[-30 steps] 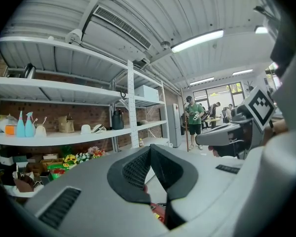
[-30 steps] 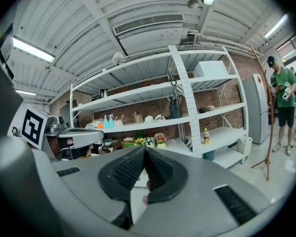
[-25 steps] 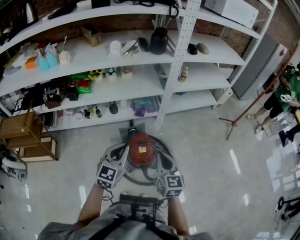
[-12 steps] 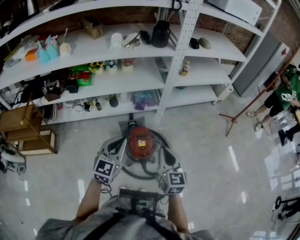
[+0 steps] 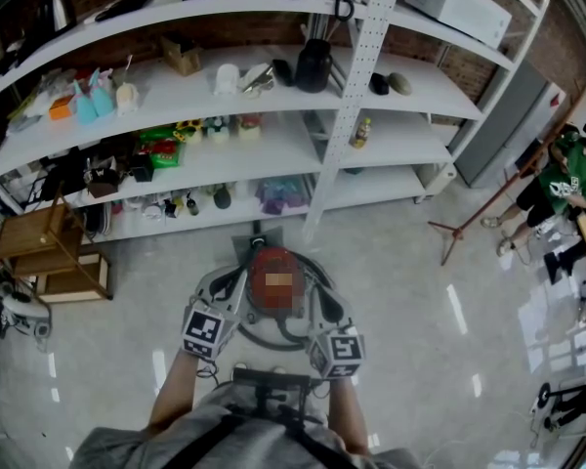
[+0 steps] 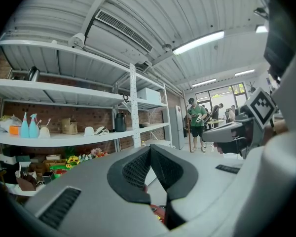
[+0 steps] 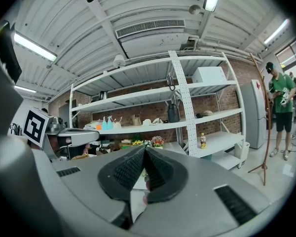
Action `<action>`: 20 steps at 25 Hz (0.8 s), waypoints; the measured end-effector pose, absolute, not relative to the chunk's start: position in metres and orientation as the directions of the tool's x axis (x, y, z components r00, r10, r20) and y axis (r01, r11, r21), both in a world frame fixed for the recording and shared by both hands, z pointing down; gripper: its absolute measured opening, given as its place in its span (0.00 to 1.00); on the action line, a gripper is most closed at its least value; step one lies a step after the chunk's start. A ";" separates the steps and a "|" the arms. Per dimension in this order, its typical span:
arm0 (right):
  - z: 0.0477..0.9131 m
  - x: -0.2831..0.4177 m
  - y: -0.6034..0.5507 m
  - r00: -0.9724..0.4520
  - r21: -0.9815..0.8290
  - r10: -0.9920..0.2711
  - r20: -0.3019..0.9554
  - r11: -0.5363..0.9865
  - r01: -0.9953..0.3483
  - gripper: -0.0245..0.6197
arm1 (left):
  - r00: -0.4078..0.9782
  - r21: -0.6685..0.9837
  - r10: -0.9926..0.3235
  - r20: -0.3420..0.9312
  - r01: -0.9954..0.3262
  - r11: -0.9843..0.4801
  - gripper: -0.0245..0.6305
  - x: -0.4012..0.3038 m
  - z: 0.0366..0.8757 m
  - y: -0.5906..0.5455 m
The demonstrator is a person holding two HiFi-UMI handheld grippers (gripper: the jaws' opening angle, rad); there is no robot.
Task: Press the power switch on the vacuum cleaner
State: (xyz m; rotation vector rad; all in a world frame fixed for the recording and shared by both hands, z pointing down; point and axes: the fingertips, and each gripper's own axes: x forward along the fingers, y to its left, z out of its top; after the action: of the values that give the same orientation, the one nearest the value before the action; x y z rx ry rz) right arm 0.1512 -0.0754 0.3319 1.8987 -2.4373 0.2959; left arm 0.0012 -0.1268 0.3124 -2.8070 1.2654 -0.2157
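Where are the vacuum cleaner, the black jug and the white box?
vacuum cleaner (image 5: 272, 260), head view, red top of its body.
black jug (image 5: 313, 66), head view, middle of its body.
white box (image 5: 461, 10), head view, its top face.

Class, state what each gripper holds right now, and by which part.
Nothing is held. The left gripper and the right gripper each have jaws closed together on nothing, beside the round red vacuum cleaner.

White shelves (image 5: 415, 101) hold a black jug (image 5: 312, 65) and spray bottles (image 5: 91, 106) (pale blue), with wooden crates (image 5: 51, 254) alongside.
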 end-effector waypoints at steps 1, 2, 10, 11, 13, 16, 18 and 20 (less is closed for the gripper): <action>0.331 0.151 -0.075 -0.250 -0.123 -0.956 0.151 0.233 -0.965 0.05 | 0.654 -0.109 -0.750 0.103 -0.742 -0.662 0.05 0.001 0.312 -0.127; 0.330 0.150 -0.075 -0.249 -0.120 -0.956 0.156 0.232 -0.965 0.05 | 0.653 -0.107 -0.751 0.102 -0.743 -0.661 0.05 0.001 0.312 -0.127; 0.328 0.146 -0.075 -0.257 -0.125 -0.954 0.155 0.239 -0.963 0.05 | 0.652 -0.103 -0.751 0.102 -0.744 -0.660 0.05 0.000 0.311 -0.127; 0.328 0.146 -0.075 -0.256 -0.125 -0.954 0.156 0.239 -0.963 0.05 | 0.652 -0.101 -0.752 0.102 -0.745 -0.659 0.05 0.000 0.311 -0.127; 0.329 0.145 -0.074 -0.259 -0.121 -0.954 0.154 0.242 -0.963 0.05 | 0.651 -0.101 -0.753 0.098 -0.746 -0.658 0.05 -0.002 0.311 -0.127; 0.331 0.142 -0.074 -0.263 -0.117 -0.953 0.153 0.246 -0.962 0.05 | 0.651 -0.097 -0.753 0.094 -0.747 -0.658 0.05 -0.003 0.311 -0.127; 0.332 0.142 -0.074 -0.260 -0.120 -0.953 0.157 0.243 -0.963 0.05 | 0.653 -0.098 -0.752 0.094 -0.746 -0.659 0.05 -0.003 0.311 -0.127; 0.332 0.141 -0.074 -0.259 -0.122 -0.953 0.156 0.242 -0.963 0.05 | 0.652 -0.102 -0.751 0.098 -0.745 -0.660 0.05 -0.004 0.311 -0.126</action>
State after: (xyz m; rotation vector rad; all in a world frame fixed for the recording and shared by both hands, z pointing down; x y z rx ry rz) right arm 0.1407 -0.0735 0.3317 1.8807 -2.4365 0.2979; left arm -0.0044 -0.1262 0.3113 -2.8081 1.2721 -0.2033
